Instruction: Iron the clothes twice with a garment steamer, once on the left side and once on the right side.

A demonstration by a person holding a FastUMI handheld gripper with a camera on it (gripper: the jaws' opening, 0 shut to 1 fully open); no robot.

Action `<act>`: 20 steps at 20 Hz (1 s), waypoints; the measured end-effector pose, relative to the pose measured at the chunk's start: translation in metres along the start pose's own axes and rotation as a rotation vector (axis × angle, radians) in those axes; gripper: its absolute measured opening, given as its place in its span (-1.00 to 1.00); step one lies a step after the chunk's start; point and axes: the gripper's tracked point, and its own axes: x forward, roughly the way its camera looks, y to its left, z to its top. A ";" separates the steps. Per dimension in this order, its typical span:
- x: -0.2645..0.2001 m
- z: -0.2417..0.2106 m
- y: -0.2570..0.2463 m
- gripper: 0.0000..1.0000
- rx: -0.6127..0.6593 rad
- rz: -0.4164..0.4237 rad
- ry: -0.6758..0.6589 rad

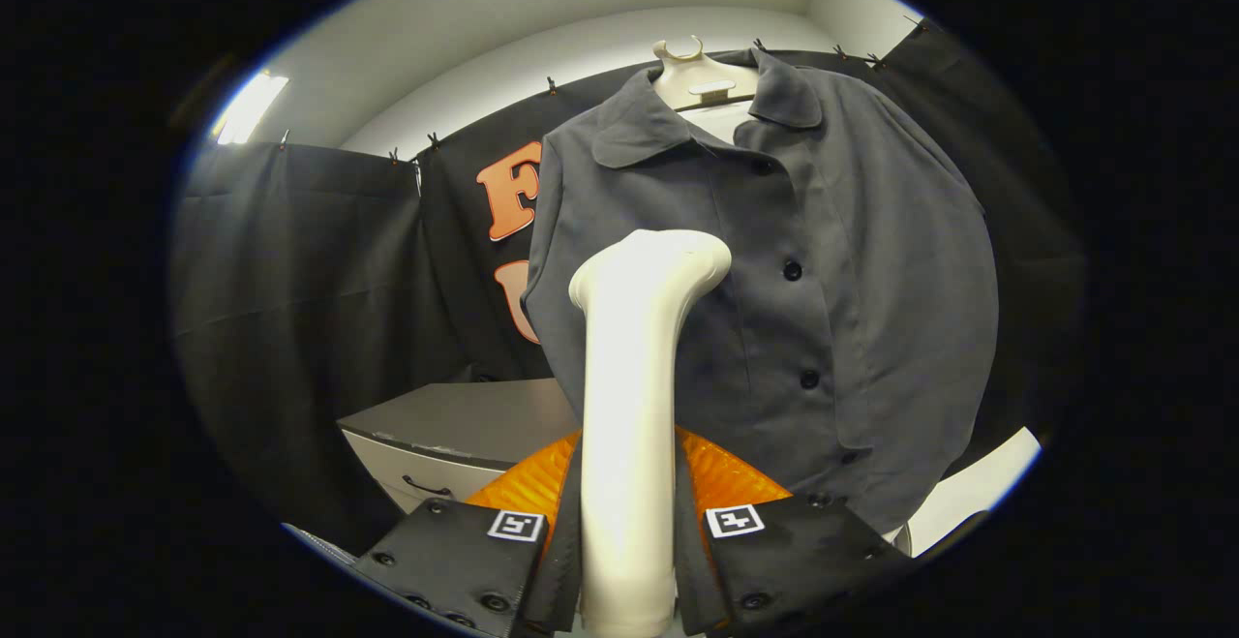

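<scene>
A white garment steamer (634, 396) stands upright between my fingers, and my gripper (627, 527) is shut on its handle. Its bent head points at a dark grey buttoned shirt (832, 260) just beyond it. The shirt hangs on a pale mannequin-style hanger (699, 76). The steamer's head sits close to the shirt's left half, around chest height, beside the button row. Whether the head touches the cloth is not clear.
A low grey-topped cabinet (465, 420) with a white drawer front stands below and left of the shirt. Black cloth walls (290, 299) close the booth behind and to the left. A white surface (968, 498) shows under the shirt's right hem.
</scene>
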 end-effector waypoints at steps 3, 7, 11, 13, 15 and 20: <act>-0.005 -0.019 -0.004 -0.06 0.022 -0.010 0.029; -0.019 -0.048 -0.013 -0.06 0.034 -0.029 0.057; -0.023 -0.078 -0.014 -0.06 0.063 -0.043 0.097; -0.026 -0.097 -0.016 -0.06 0.066 -0.057 0.120; -0.029 -0.115 -0.017 -0.06 0.065 -0.067 0.146; -0.032 -0.153 -0.022 -0.06 0.092 -0.086 0.204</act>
